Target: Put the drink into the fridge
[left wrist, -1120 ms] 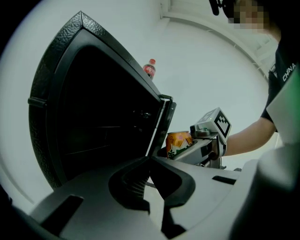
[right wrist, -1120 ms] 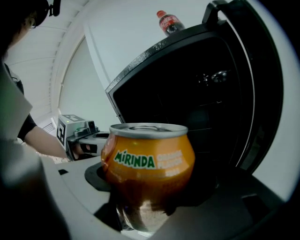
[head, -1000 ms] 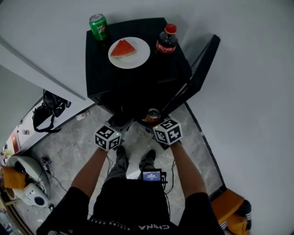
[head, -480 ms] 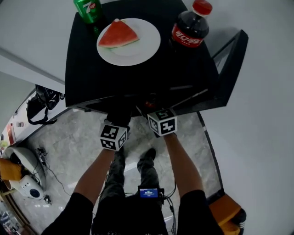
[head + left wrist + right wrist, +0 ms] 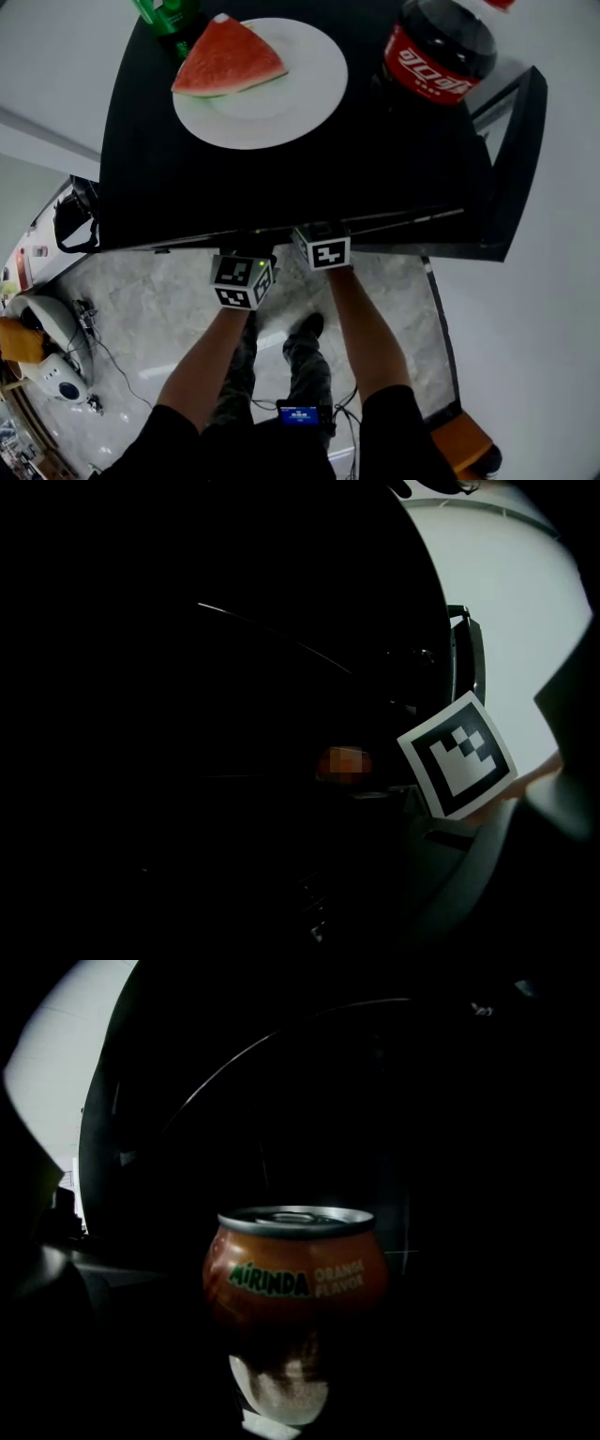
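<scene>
An orange Mirinda can (image 5: pixel 295 1269) stands upright in the middle of the right gripper view, inside the dark fridge. My right gripper (image 5: pixel 292 1354) is shut on it low down, its jaws lost in shadow. In the head view the can is hidden, and only the marker cube of the right gripper (image 5: pixel 322 247) shows under the front edge of the black fridge (image 5: pixel 281 192). The left gripper (image 5: pixel 242 281) hangs just left of it, its jaws hidden. The left gripper view is nearly black and shows only the right gripper's cube (image 5: pixel 457 755).
On the fridge top stand a white plate (image 5: pixel 314 94) with a watermelon slice (image 5: pixel 225 61), a green can (image 5: pixel 167 13) and a cola bottle (image 5: pixel 439 47). The fridge door (image 5: pixel 514 169) stands open at the right. Bags and a white appliance (image 5: pixel 47 375) lie on the floor at the left.
Both grippers have moved forward under the fridge top into the fridge. The orange can, seen in front of the right cube a second ago, is now hidden in the head view.
</scene>
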Action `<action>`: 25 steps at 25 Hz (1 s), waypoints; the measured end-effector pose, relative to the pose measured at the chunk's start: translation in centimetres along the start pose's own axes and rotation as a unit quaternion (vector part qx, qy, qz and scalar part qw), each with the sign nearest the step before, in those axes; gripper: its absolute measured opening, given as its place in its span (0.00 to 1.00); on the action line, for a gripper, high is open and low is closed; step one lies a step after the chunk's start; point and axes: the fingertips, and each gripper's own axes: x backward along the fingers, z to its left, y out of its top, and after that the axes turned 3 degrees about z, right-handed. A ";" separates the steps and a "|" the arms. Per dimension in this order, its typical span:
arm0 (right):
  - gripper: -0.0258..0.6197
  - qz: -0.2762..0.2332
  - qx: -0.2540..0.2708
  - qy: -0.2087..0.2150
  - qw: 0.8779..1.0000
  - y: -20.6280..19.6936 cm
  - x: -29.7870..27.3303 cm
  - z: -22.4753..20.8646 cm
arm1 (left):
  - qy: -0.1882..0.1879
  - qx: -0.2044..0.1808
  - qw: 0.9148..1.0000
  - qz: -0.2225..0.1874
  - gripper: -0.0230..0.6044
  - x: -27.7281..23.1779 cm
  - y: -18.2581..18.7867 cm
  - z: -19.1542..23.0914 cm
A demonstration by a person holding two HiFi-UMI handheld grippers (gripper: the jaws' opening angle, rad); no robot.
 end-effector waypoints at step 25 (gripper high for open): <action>0.62 -0.028 0.087 -0.032 0.995 0.5 -2.7 0.2 | 0.069 -0.022 0.997 0.011 0.06 -0.7 0.0 2.2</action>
